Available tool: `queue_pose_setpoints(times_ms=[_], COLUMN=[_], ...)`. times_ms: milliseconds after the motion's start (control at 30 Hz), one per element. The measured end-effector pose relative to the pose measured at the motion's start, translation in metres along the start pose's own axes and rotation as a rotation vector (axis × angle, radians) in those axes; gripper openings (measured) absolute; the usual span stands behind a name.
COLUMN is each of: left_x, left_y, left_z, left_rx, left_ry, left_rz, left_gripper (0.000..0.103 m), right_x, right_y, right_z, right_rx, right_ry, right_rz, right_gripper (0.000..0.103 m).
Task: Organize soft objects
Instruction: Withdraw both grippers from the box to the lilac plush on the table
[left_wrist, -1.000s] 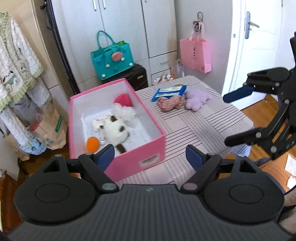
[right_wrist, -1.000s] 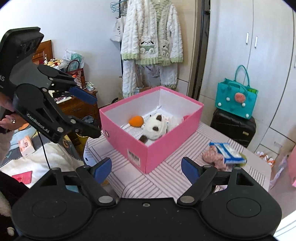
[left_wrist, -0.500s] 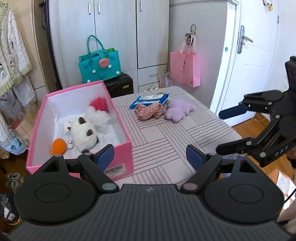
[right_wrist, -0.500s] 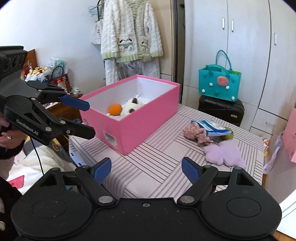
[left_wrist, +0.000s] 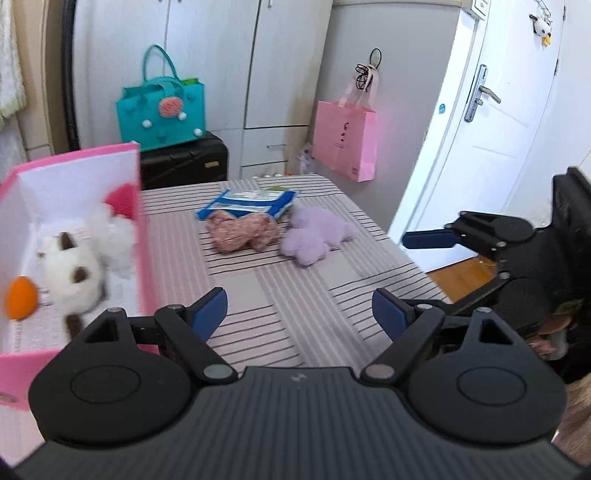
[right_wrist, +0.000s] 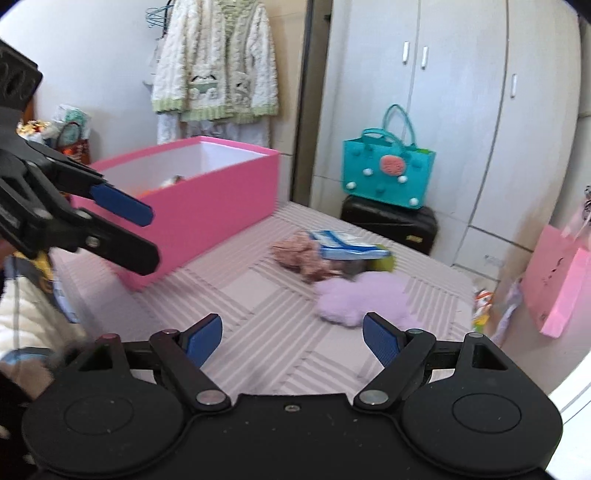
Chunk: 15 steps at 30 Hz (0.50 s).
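from the left wrist, our left gripper (left_wrist: 299, 314) was spread wide and empty; the purple toy (left_wrist: 314, 238) lay ahead, the pink box (left_wrist: 146, 266) to its left. from the right wrist, our right gripper (right_wrist: 293, 338) gaped empty, the purple toy (right_wrist: 360, 299) just ahead.

- Box (left_wrist: 142, 236) is set on the table (left_wrist: 295, 295).
- Plush toys (left_wrist: 74, 266) are held inside the box.
- Two soft toys (left_wrist: 317, 236) and a packet (left_wrist: 247, 201) are laid right of the box.
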<state>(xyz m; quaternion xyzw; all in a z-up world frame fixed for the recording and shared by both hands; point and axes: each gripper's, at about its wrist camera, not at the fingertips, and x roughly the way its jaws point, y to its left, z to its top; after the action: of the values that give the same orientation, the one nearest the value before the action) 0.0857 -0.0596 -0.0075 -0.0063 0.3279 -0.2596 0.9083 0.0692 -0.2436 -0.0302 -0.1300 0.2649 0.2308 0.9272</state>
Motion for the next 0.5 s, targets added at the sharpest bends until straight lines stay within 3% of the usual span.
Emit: queue_pose_setpoints(times_ms=[200,500], left_x=[0.044,0.113], left_y=[-0.016,-0.014], left_z=[0.01,0.017], left_rx=[-0.017,-0.127], left_ry=[0.01,0.047], left_rz=[-0.013,0.013], left_gripper=[0.085,0.083], right_x=[0.032,0.093], right_y=[-0.04,-0.078], right_z=[-0.013,-0.019], right_rx=[-0.025,-0.108], right_ry=[-0.005,0.091], right_rz=[-0.017,0.055], right_gripper=[0.092,0.096])
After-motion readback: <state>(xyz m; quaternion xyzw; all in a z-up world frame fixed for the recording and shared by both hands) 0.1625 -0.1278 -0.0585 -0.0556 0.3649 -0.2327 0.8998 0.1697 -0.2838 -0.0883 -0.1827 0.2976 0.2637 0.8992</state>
